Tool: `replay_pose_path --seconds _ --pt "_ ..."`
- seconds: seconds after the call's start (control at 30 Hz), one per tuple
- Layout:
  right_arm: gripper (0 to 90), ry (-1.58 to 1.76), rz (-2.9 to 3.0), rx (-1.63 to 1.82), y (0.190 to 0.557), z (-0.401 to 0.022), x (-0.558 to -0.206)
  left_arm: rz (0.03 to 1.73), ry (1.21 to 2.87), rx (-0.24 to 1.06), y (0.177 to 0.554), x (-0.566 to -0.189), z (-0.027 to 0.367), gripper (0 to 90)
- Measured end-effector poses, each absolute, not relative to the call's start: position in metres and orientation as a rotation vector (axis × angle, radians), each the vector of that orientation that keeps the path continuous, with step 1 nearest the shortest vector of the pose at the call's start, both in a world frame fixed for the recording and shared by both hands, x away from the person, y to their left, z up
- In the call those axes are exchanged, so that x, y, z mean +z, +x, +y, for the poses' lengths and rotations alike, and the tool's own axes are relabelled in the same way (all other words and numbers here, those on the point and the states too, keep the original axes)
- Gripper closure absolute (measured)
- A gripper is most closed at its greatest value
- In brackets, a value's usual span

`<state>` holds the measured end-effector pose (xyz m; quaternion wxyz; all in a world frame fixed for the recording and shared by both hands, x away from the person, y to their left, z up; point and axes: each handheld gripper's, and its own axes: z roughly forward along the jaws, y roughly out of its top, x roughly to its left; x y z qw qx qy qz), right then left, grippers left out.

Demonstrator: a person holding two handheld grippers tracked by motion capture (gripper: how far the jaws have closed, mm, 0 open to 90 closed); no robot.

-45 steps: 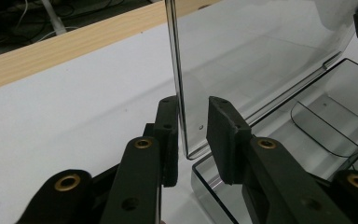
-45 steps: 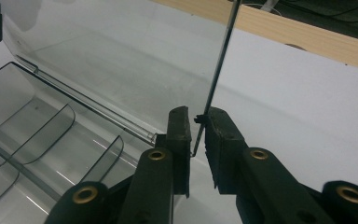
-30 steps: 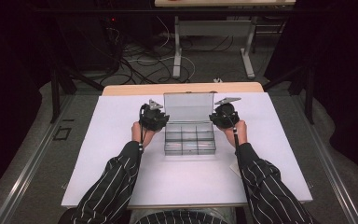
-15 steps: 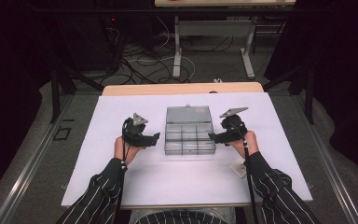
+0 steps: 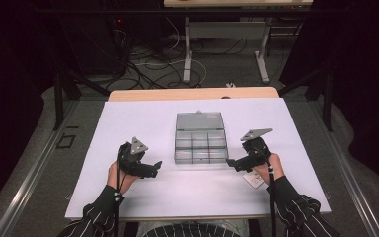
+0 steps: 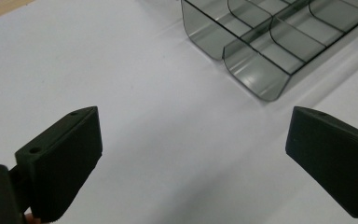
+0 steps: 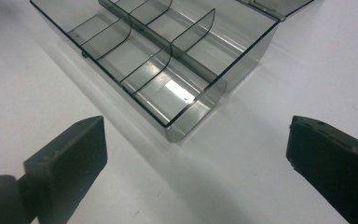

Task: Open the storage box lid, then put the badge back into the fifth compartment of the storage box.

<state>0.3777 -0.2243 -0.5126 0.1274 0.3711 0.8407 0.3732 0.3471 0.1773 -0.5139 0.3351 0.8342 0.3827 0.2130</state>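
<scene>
A clear grey compartment box [image 5: 200,146] lies open in the middle of the white table [image 5: 128,123], its lid laid flat behind it. Its compartments look empty. My left gripper [image 5: 154,167] hovers left of the box's front corner, pointing toward it. My right gripper [image 5: 231,163] mirrors it at the right front corner. Both jaws have just been opening and now stand open, with nothing between them. In the left gripper view, the box [image 6: 261,42] sits beyond the left gripper [image 6: 193,158]. In the right gripper view, the box [image 7: 158,56] lies just ahead of the right gripper [image 7: 196,163].
A small white card [image 5: 253,178] lies on the table under the right hand. A wooden strip [image 5: 192,94] borders the table's far edge. Behind it on the floor are cables and the legs of another desk [image 5: 187,54].
Both hands drew back from the box's sides toward the near edge and apart. Both pairs of jaws opened. The lid, raised a second ago, now lies flat behind the box.
</scene>
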Motion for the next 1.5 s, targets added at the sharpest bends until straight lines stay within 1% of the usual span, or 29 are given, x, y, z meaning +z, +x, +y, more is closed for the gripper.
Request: replay_pose_path --seconds 0.13,0.23,0.6,1.0,1.5 --pt "0.0 1.087 2.448 1.098 0.369 -0.23 -0.511 1.004 2.164 0.555 0.335 -0.515 0.185 1.8" --pt "0.0 1.079 2.437 1.104 0.362 -0.233 -0.511 1.004 2.175 0.541 0.329 -0.517 0.189 1.8" --pt "0.0 1.095 2.436 1.127 0.346 -0.245 -0.511 1.007 2.162 0.558 0.314 -0.521 0.199 2.9" --pt "0.0 1.112 2.422 1.1 0.327 -0.256 -0.511 1.0 2.158 0.552 0.307 -0.523 0.2 3.6" --pt "0.0 1.107 2.445 1.053 0.324 -0.256 -0.514 0.993 2.156 0.542 0.307 -0.523 0.201 3.9"
